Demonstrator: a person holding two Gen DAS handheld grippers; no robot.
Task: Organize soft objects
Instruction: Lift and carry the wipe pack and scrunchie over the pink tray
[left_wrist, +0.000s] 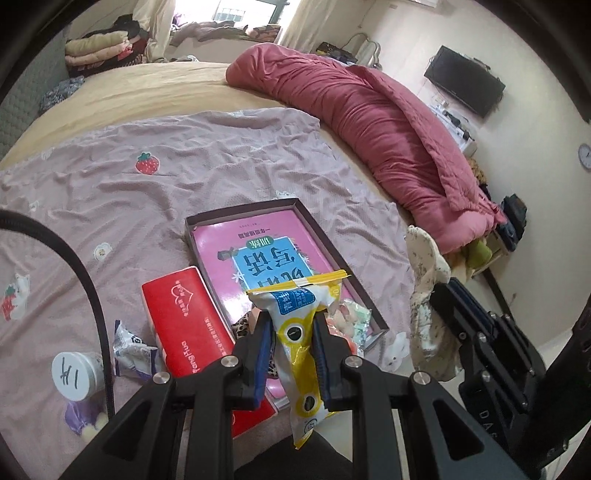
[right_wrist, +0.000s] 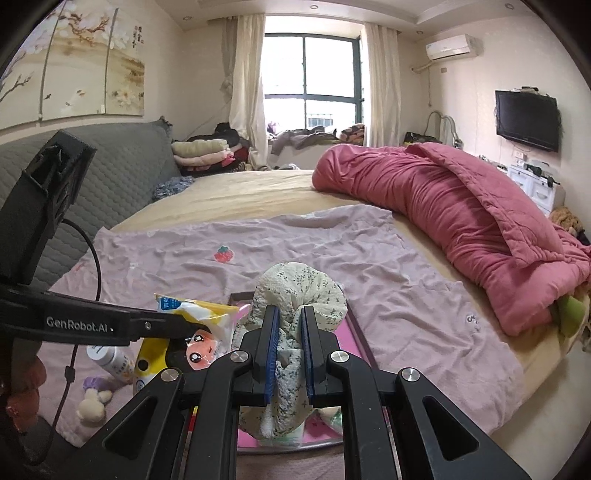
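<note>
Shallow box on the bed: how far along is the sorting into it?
Done: a few soft pieces already lie in the shallow box. In hand: left gripper shut on the yellow snack packet, right gripper on the floral cloth. Left: red tissue pack, small plush, blue-white packet.

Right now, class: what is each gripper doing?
Left gripper: shut on the yellow-and-white plastic snack packet.
Right gripper: shut on the cream floral fabric piece.
</note>
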